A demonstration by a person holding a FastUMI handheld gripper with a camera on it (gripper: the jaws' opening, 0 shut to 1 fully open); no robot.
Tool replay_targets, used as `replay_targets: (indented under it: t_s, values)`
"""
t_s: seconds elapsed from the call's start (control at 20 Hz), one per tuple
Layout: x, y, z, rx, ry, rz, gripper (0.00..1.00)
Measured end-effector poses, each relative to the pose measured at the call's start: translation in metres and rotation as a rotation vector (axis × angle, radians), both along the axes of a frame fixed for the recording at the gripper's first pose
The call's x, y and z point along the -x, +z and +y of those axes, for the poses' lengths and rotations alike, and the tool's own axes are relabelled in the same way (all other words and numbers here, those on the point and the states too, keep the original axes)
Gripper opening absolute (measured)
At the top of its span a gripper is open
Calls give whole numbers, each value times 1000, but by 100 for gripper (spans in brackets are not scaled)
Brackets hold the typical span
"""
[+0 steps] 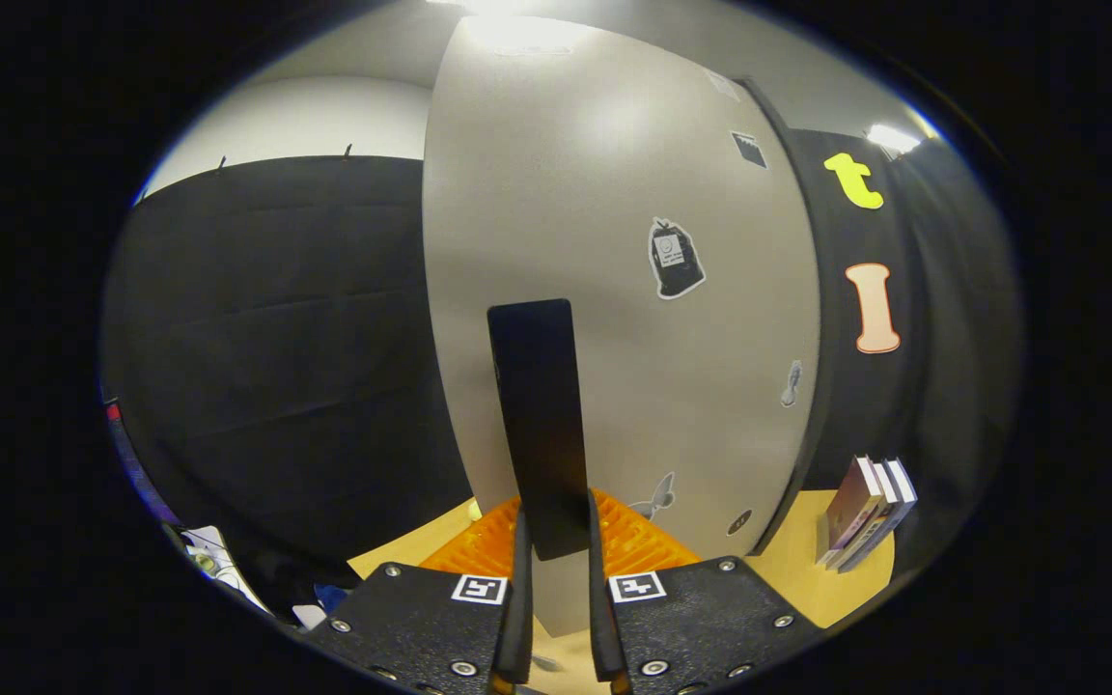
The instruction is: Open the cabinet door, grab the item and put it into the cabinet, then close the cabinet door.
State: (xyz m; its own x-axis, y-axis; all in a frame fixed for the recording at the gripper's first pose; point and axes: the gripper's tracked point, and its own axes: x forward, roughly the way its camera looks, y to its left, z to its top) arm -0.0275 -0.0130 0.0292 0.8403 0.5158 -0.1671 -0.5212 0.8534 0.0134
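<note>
- landmark for this report: the cabinet door, a pale grey panel standing directly ahead of my gripper.
- key relation: a flat black slab, which i take to be the task's item, stands upright between my fingers. its long axis runs up and down, in line with the door's height, and it reaches well above the fingertips across the door's face.
- tool state: the fingers are drawn in to a narrow gap, one on each side of the slab's lower end. both appear to press on it, so i judge the item gripped.
- item appearance: a plain, dark, thin and rigid-looking slab with squared corners. no markings are legible. its bottom edge shows just between the fingers.
- door condition: its face carries several small stickers to the right of the slab. i cannot tell for certain whether the door is ajar, though a dark edge shows along its right side.
- below the door: an orange ribbed rack lies on a yellow table, just ahead of the fingers and behind the slab's base.
- right of the door: a few books lean together on the table, well apart from the gripper.
- judgement: the item is in hand, and placing it inside remains to be done. the tall slab may strike the door if tilted forward.
</note>
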Motion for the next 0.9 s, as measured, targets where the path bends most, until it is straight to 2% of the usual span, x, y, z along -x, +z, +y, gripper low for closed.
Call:
replay_targets:
  t_s: [0.3,0.75,0.85,0.9]
  values:
    - [27,5,-60,2,-25,-21,24]
    - [36,11,-130,-43,-151,-54,23]
    - [34,12,-147,-27,-196,-70,26]
    - [34,13,-157,-33,-223,-86,33]
